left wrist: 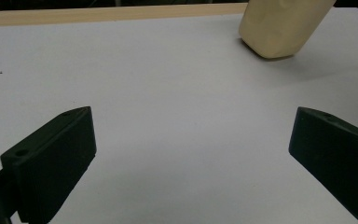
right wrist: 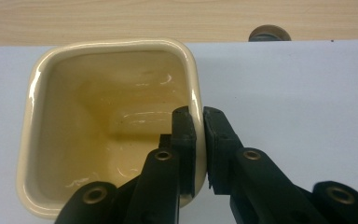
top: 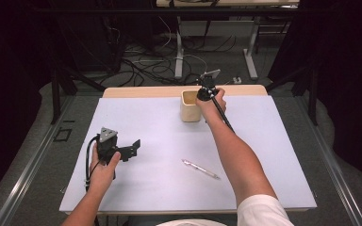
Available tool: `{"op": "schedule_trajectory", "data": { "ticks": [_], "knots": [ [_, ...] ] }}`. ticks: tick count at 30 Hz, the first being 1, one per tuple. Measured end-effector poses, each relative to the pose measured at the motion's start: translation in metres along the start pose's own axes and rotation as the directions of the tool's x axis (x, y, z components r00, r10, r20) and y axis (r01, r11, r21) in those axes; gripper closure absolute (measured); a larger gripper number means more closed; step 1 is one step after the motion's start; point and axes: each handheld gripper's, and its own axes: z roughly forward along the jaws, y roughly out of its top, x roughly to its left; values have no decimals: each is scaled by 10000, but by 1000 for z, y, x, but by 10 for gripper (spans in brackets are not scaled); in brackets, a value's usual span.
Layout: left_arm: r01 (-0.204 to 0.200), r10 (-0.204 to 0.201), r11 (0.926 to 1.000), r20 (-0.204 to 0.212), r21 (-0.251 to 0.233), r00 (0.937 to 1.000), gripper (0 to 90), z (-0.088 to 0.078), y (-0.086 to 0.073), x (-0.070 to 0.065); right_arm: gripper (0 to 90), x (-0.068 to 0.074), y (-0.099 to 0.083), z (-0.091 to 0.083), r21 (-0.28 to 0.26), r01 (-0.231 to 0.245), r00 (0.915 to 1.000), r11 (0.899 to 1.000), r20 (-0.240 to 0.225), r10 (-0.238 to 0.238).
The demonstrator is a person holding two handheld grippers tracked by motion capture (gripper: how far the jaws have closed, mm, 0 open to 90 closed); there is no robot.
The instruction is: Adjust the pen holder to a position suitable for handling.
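Note:
A cream square cup (top: pixel 189 111) stands upright near the far edge of the white mat (top: pixel 160 127). My right gripper (top: pixel 205 93) comes down on its right side. In the right gripper view the right gripper (right wrist: pixel 199 122) has one jaw inside the cup (right wrist: pixel 98 102) and one outside, both pressed against its glossy right wall. The cup's inside looks empty. My left gripper (top: pixel 133 149) rests low over the mat at the near left, held by a hand. In the left gripper view the left gripper (left wrist: pixel 191 130) is open with bare mat between its jaws, and the cup (left wrist: pixel 279 28) is far ahead to the right.
A silver pen (top: pixel 201 169) lies on the mat in front of the right forearm. A strip of bare wooden tabletop (top: pixel 141 91) runs along the mat's far side, with a small round fitting (right wrist: pixel 269 33) in it. Table legs and cables (top: pixel 169 66) are on the floor beyond.

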Motion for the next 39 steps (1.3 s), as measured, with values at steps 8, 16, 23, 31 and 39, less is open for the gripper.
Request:
{"op": "schedule_trajectory", "data": {
  "ticks": [8,16,23,31,39],
  "knots": [
    [1,-1,10000,-21,2,10000,4,-1,0,0,840,-3,0,-8,209,-217,9997,9995,67,216],
    [-12,12,10000,-24,-5,10000,4,-1,1,-1,840,-5,-7,-22,436,-7,10000,9991,43,5],
    [10,-10,9999,-56,-104,10000,4,-1,1,-2,839,-3,-18,-30,585,293,9995,9979,72,-298],
    [-40,40,10000,-62,-36,10000,5,0,1,-2,838,1,-29,-38,822,478,9989,9955,-47,-476],
    [-113,113,9999,-93,-9,9999,4,0,1,-3,836,8,-41,-43,999,868,9960,9912,-276,-845]
  ]
}}
